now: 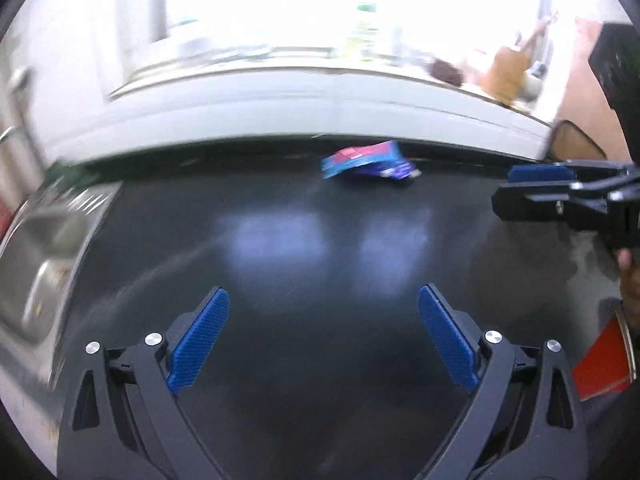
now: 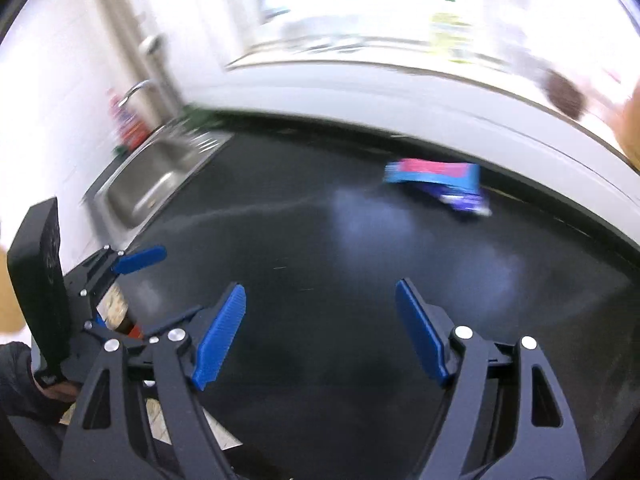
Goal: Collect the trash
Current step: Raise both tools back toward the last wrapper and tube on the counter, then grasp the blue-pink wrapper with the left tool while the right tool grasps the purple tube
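Observation:
A crumpled blue, pink and purple wrapper [image 1: 370,164] lies on the black countertop [image 1: 312,248] near its far edge, against the white wall base; it also shows in the right wrist view [image 2: 440,182]. My left gripper [image 1: 323,336] is open and empty, well short of the wrapper. My right gripper [image 2: 320,332] is open and empty, also short of the wrapper. The right gripper shows in the left wrist view [image 1: 560,190] at the right edge, to the right of the wrapper. The left gripper shows in the right wrist view [image 2: 132,264] at the lower left.
A steel sink [image 2: 156,184] with a tap [image 2: 134,90] is set in the counter at the left. A window sill with a bottle [image 2: 448,28] and a brown object [image 1: 508,72] runs behind. A red container [image 1: 600,364] stands at the lower right.

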The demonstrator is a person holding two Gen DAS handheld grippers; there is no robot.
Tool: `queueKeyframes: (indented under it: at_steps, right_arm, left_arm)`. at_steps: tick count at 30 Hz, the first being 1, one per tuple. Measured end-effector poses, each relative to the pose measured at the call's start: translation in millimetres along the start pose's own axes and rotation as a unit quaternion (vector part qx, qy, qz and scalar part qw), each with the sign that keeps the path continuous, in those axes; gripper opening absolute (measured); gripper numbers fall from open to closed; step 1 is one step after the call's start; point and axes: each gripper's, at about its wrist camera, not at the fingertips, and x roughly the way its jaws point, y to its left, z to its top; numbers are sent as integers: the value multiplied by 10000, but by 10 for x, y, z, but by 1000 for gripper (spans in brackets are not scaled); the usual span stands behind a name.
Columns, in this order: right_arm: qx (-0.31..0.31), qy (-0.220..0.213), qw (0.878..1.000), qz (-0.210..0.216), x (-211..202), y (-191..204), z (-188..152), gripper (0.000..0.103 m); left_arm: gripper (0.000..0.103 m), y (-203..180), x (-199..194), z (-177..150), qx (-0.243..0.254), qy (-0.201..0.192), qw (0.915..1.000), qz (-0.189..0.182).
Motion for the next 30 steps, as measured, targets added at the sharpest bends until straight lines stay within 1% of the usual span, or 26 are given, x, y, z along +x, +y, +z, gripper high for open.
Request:
queueKeyframes:
  at_steps: [1, 3, 6, 10, 12, 14, 17, 20, 22, 23, 24, 25, 26, 27, 29, 30]
  right_arm:
    - [87, -32, 9999, -69, -16, -173, -15, 75]
    - [198, -70, 9997, -151, -9, -379, -23, 75]
    - [314, -31, 9993, -175, 82, -603, -21, 75]
    - [331, 84, 9994, -104, 254, -925, 75, 75]
    - [296, 151, 9994, -64, 386, -1044, 149, 75]
    - [247, 209, 9995, -26, 525, -1193, 248, 75]
    - [112, 305, 9995, 0, 766, -1384, 403, 75]
    - [-28, 401, 9992, 38, 1020, -1521, 536, 75]
    - [-58, 482, 9987, 175, 1234, -1629, 620, 75]
    - [-90, 522, 9984, 194, 1353, -1676, 657, 75]
    - [-127, 563, 9981, 228, 1463, -1713, 687, 75]
    - [-155, 580, 9979, 250, 1540, -1739, 709, 75]
    - [-197, 604, 9976, 270, 1642, -1765, 734, 75]
    - [-239, 641, 9973, 283, 1737, -1786, 755, 75]
    - [-354, 735, 9962, 310, 1942, -1825, 798, 75]
    - [-397, 776, 9956, 336, 2024, -1845, 812, 75]
  left_arm:
    - [92, -114, 89, 100, 106, 14, 9999, -100]
    - [92, -289, 252, 245, 323, 57, 9993, -184]
    - [92, -467, 466, 386, 594, 149, 9979, -194]
    - [92, -502, 789, 598, 858, 224, 9959, -195]
    - [92, -521, 966, 724, 1066, 124, 9940, -216]
    - [92, -542, 1140, 843, 1306, 109, 9912, -198]
    - [92, -594, 1573, 1093, 1856, 119, 9825, -101]
    - [92, -594, 1916, 1272, 2163, 152, 9762, -39]
    - [90, -607, 2208, 1400, 2316, 268, 9722, -206]
    - [87, -615, 2303, 1420, 2394, 326, 9701, -243]
    - [85, -630, 2421, 1442, 2510, 388, 9668, -269]
    - [82, -642, 2563, 1461, 2638, 478, 9628, -332]
    - [79, -643, 2663, 1469, 2729, 534, 9598, -378]
    - [79, -642, 2734, 1477, 2785, 579, 9578, -413]
    - [76, -624, 2855, 1494, 2845, 640, 9553, -479]
    - [73, -606, 2919, 1503, 2855, 703, 9541, -572]
